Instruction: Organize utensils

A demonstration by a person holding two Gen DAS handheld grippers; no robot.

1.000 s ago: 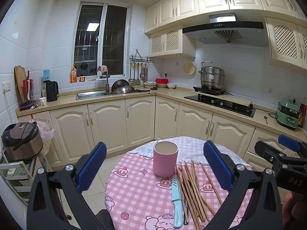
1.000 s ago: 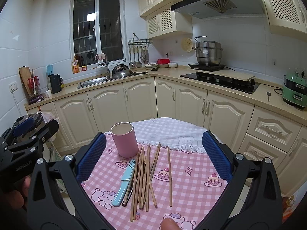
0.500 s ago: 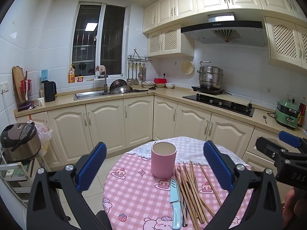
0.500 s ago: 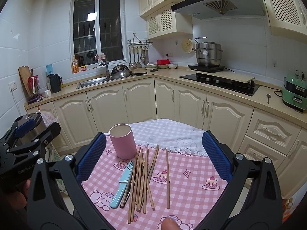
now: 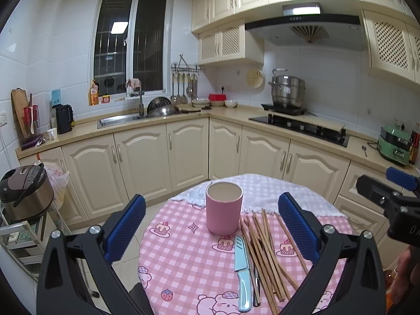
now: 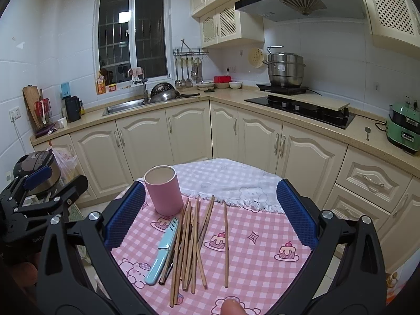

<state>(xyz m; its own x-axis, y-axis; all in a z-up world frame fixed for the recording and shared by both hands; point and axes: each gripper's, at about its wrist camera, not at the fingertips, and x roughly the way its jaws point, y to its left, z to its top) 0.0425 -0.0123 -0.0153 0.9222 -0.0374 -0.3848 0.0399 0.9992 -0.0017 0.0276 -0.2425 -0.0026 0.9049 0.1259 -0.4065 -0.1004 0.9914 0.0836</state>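
Round tabletop (image 5: 181, 252) under a pink checked cloth, carrying the task's things; a pink cup (image 5: 224, 211) stood upright and empty near the far edge, its mouth open upward, evidently placed as the holder into which the loose pieces were to go; the wooden chopsticks (image 6: 193, 239) lay flat in a loose fan just beside the cup's base, one stick apart to the right; a light-blue knife (image 6: 162, 252) lay alongside the bundle on its cup side, with a darker slim utensil partly hidden between knife and sticks. Left gripper (image 5: 212, 228) hung above the tabletop, jaws spread wide and holding nothing, the cup framed between them but farther off; right gripper (image 6: 210, 215) likewise spread and empty, the chopsticks lying below and between its fingers, untouched; no piece had yet entered the cup, so sorting appeared not begun.
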